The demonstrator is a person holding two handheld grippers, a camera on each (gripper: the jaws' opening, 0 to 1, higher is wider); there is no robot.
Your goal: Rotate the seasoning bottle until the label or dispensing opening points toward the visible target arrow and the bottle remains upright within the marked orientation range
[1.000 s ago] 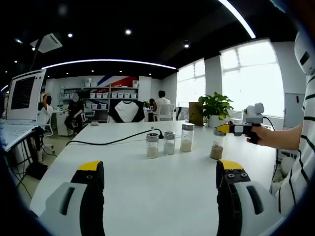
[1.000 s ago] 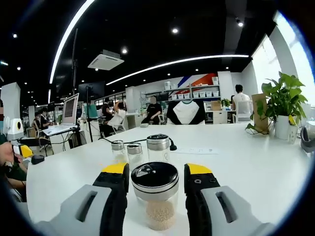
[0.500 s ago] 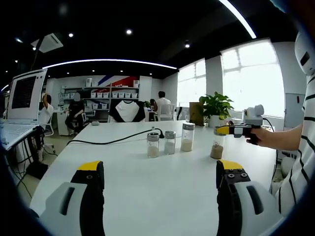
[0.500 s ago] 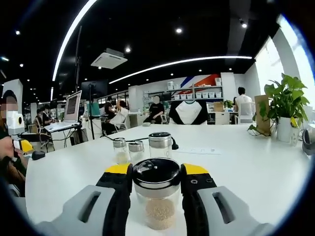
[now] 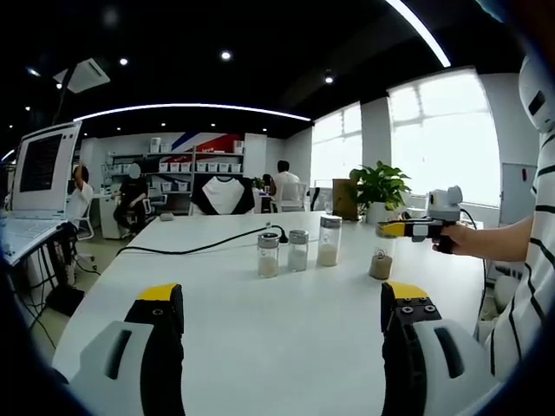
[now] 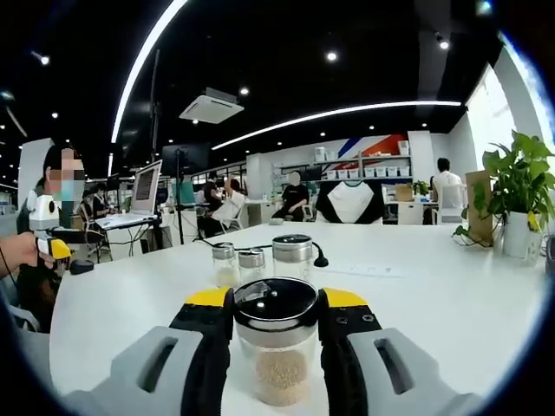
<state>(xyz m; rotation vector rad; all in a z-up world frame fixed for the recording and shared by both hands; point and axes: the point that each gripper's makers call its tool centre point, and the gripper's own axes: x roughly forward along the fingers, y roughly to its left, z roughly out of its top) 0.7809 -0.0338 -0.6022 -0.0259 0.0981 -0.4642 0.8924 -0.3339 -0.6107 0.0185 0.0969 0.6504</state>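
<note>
In the right gripper view we are seeing three jars point(image 6: 251, 260) standing at 12 o'clock just beyond the held bottle point(image 6: 277, 342), blocking forward travel; bare table point(image 6: 434, 295) is lying open toward 2 and 10 o'clock.
</note>
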